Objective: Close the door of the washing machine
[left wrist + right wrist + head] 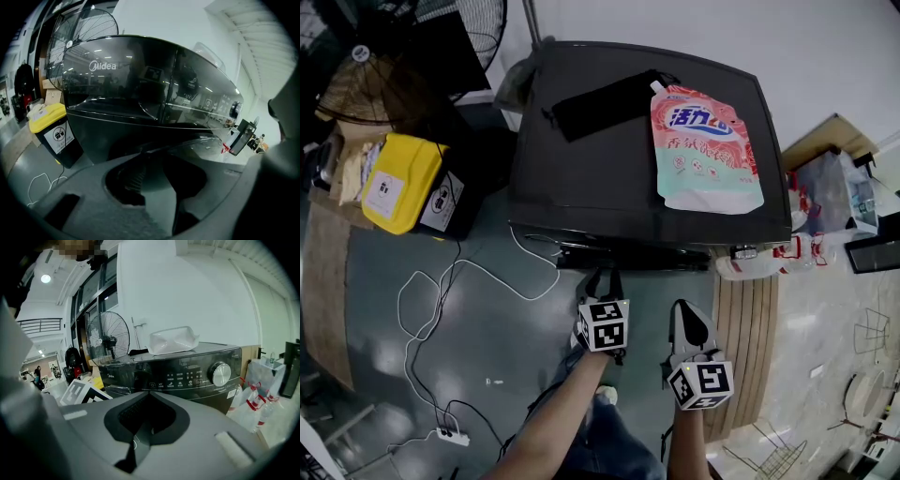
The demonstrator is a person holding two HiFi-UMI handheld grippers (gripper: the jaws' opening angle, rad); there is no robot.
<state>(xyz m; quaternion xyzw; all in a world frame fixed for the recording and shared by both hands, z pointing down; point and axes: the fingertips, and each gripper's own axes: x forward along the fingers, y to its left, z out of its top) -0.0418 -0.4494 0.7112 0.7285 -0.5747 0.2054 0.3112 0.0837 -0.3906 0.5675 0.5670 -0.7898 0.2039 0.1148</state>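
The dark Midea washing machine (581,178) stands ahead of me, seen from above in the head view. Its door (628,255) hangs partly open from the front, edge-on. My left gripper (603,277) has its two fingers astride the door's rim and seems closed on it. In the left gripper view the curved glass door (206,143) runs in between the jaws of the left gripper (157,187). My right gripper (686,317) hovers just right of it, fingers together and holding nothing. The right gripper (140,437) faces the control panel and dial (220,373).
A pink detergent pouch (705,150) and a black cloth (605,103) lie on the machine's top. A yellow bin (398,183) and a standing fan (84,33) are at the left. White cable and a power strip (450,436) trail on the floor. Bottles and bags (787,248) sit at the right.
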